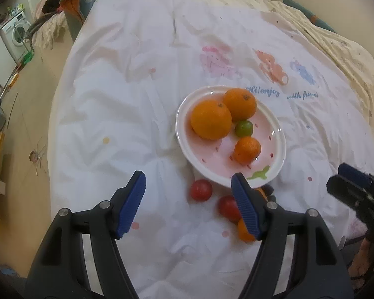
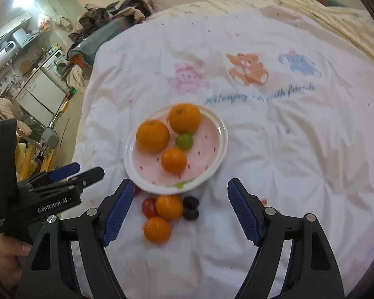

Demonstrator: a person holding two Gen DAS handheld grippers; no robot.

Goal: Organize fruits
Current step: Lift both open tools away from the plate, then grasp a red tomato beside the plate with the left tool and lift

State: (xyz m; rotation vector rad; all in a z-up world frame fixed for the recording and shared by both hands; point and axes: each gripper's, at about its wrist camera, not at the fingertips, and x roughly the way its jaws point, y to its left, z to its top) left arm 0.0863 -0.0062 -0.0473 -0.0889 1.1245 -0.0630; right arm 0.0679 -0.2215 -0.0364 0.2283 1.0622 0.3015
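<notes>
A pink-and-white plate point(image 1: 274, 134) point(image 2: 212, 147) lies on the white bedspread. It holds two big oranges point(image 1: 211, 119) point(image 2: 152, 135), a green lime point(image 1: 244, 128) point(image 2: 184, 141) and a small mandarin point(image 1: 247, 150) point(image 2: 174, 160). In front of the plate lie red tomatoes point(image 1: 201, 190) point(image 2: 148, 206), two mandarins point(image 2: 169, 206) point(image 2: 157, 229) and two dark plums point(image 2: 191, 208). My left gripper point(image 1: 188, 205) is open and empty above the tomatoes. My right gripper point(image 2: 179, 211) is open and empty above the loose fruit.
The bedspread point(image 1: 137, 99) has cartoon prints and blue writing point(image 2: 259, 93) behind the plate. The bed's left edge drops to the floor point(image 1: 25, 124). A washing machine point(image 1: 13, 33) and clutter stand far left. Piled clothes point(image 2: 112, 17) lie at the bed's far corner.
</notes>
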